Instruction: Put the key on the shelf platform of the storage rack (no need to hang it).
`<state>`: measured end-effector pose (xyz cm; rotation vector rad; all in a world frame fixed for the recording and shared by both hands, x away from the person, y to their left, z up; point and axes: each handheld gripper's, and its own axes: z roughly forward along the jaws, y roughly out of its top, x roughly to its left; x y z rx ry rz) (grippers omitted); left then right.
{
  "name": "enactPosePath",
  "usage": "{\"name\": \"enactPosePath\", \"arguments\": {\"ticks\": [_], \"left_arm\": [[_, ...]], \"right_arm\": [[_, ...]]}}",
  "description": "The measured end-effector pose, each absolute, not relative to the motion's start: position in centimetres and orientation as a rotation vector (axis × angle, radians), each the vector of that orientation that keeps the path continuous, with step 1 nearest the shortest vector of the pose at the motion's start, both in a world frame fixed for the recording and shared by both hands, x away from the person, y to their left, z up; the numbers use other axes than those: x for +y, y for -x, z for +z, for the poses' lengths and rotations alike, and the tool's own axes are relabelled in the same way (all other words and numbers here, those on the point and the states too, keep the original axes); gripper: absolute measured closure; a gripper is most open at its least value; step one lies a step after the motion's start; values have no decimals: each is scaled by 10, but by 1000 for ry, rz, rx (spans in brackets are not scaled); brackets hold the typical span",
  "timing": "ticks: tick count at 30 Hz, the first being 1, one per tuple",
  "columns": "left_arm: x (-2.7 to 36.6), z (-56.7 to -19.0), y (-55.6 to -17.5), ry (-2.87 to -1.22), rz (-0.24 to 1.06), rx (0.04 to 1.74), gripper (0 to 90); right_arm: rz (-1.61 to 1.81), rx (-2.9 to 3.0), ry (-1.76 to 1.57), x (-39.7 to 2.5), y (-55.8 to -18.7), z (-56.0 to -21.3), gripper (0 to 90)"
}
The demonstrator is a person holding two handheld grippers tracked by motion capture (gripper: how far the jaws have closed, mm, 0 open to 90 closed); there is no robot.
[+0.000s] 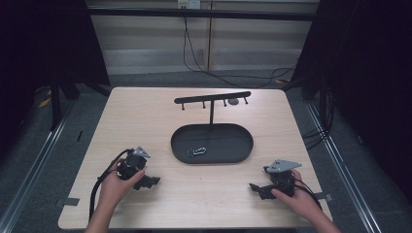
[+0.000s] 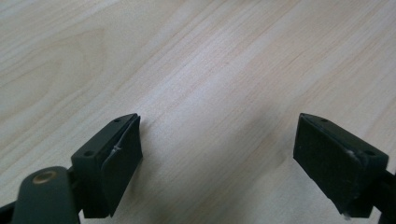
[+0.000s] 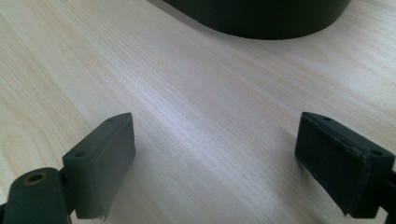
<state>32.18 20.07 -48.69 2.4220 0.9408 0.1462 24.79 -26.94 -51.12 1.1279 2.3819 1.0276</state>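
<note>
A black oval tray [image 1: 243, 145] lies mid-table with a small silver carabiner [image 1: 197, 151] inside it near its left end. From the tray's back rises a thin post carrying a black bar with several hooks [image 1: 212, 98]. My left gripper [image 1: 151, 181] rests on the wood at the front left, held by a hand, open, nothing between its pads [image 2: 116, 163]. My right gripper [image 1: 254, 187] rests at the front right, likewise open over bare wood. The tray's dark wall [image 3: 261, 18] shows at the top of the right gripper view.
The light wooden table [image 1: 145, 111] has edges close behind both hands. Black cables [image 1: 97, 187] trail from the grippers. Dark curtains and metal rails flank the table; cables hang on the wall behind.
</note>
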Motion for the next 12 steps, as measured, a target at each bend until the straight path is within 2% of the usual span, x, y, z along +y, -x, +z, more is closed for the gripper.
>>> {"name": "enactPosePath", "arguments": {"ticks": [12], "left_arm": [[198,-489,-318,-2455,205,893,142]], "right_arm": [[1028,2381,-1129,-269,-248,-511,117]]}}
